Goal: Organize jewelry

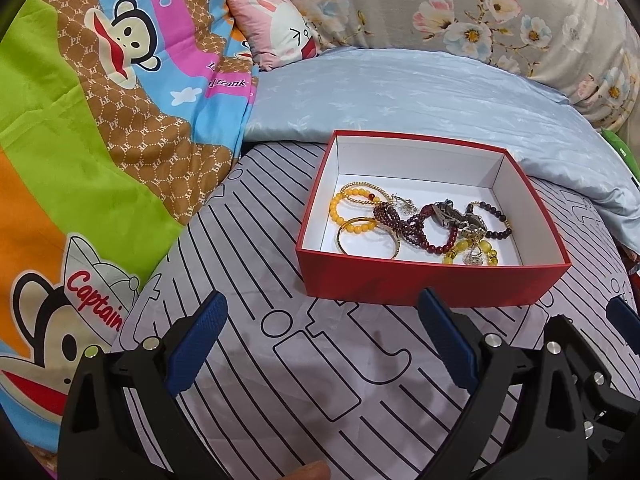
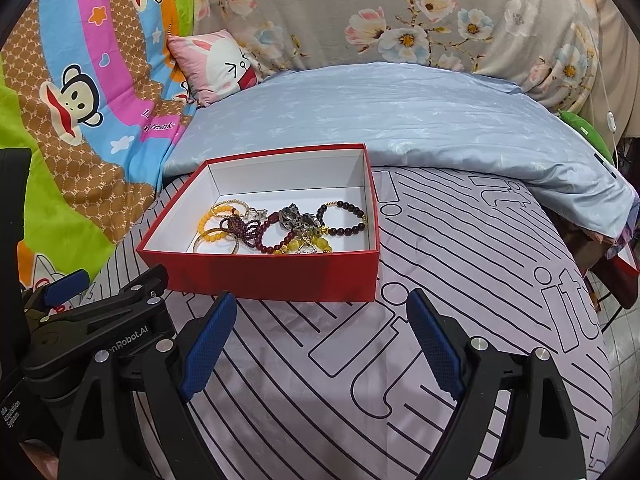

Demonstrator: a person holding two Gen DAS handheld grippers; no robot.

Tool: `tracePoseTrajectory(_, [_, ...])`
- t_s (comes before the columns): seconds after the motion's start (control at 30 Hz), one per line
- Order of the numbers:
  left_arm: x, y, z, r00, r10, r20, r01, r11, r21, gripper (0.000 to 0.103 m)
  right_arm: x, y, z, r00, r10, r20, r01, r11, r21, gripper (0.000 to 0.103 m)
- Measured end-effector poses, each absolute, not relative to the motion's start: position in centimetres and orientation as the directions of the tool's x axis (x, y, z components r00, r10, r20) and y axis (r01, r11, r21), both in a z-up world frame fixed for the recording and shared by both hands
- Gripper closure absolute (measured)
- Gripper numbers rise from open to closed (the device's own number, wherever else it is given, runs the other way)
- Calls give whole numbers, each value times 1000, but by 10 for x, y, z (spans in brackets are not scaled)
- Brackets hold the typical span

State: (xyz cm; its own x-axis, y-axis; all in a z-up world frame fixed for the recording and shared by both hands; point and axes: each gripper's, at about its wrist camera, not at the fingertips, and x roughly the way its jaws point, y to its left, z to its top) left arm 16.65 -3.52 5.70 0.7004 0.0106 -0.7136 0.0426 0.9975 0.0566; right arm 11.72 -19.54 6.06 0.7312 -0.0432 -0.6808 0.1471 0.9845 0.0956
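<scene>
I hold both grippers over the striped sheet [image 2: 460, 240], just near of the red box [image 1: 432, 280] — left gripper [image 1: 324, 344] spread wide, right gripper [image 2: 320, 344] likewise, nothing between the fingers. Bracelets [image 2: 280, 228] lie tangled on the box floor, near side.

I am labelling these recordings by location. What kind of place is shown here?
Most likely a bedroom, with the work done on a bed. A red cardboard box of bracelets sits on a striped lilac bedsheet, beside a pale blue quilt, a small pink cartoon pillow and a colourful monkey-print duvet.
</scene>
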Motion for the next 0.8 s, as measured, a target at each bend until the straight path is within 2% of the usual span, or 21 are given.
tracePoseTrajectory(0.8, [168, -37, 55, 700, 5, -714, 52, 997, 58, 12, 115, -197, 60, 730, -61, -681, 153, 985, 76, 19])
